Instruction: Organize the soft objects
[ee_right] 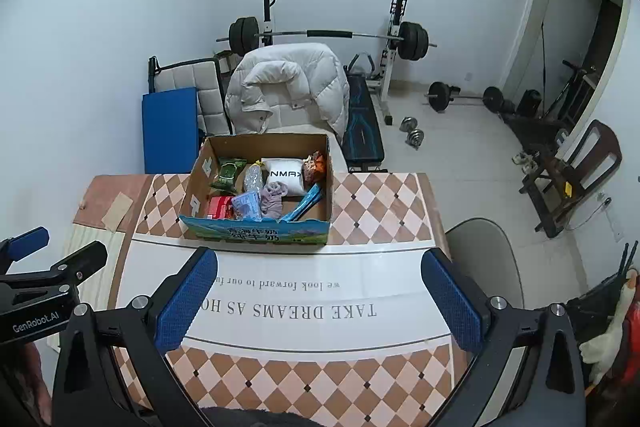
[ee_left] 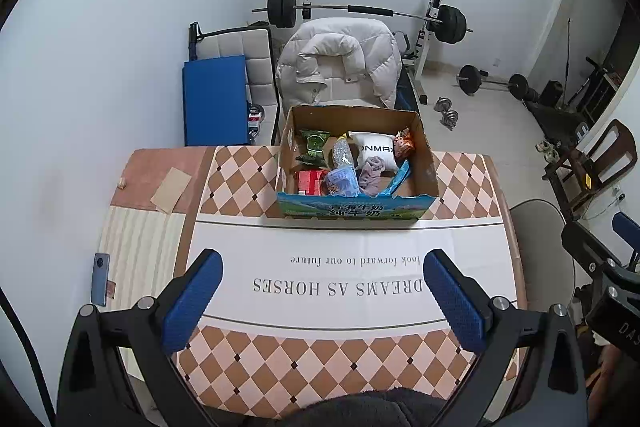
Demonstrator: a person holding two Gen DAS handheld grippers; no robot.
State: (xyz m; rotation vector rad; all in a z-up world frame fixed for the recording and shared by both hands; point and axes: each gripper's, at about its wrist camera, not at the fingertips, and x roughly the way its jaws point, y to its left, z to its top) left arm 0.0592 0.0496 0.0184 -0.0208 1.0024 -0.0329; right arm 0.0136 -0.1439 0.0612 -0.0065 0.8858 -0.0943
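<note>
An open cardboard box [ee_left: 428, 163] [ee_right: 192, 187] stands at the far side of the table. Inside it lie a white pillow [ee_left: 376, 149] [ee_right: 285, 177], a purple cloth [ee_left: 370, 173] [ee_right: 272, 201], green packets [ee_left: 314, 143] [ee_right: 228, 173], an orange snack bag [ee_left: 404, 143] [ee_right: 314, 167], a red pack [ee_left: 310, 181] [ee_right: 219, 207], a crumpled plastic bottle [ee_left: 342, 151] [ee_right: 254, 179] and blue wrappers [ee_left: 396, 179] [ee_right: 306, 203]. My left gripper [ee_left: 322, 301] hovers open over the near table, well short of the box. My right gripper [ee_right: 318, 301] is open too, beside it.
The table carries a checked cloth [ee_left: 248, 183] [ee_right: 372, 211] with printed text. A phone [ee_left: 100, 279] and a cardboard scrap [ee_left: 172, 189] lie at its left. Behind it stand a chair with a white puffer jacket [ee_left: 340, 63] [ee_right: 288, 83], a barbell rack [ee_left: 360, 13] and dumbbells [ee_left: 450, 111].
</note>
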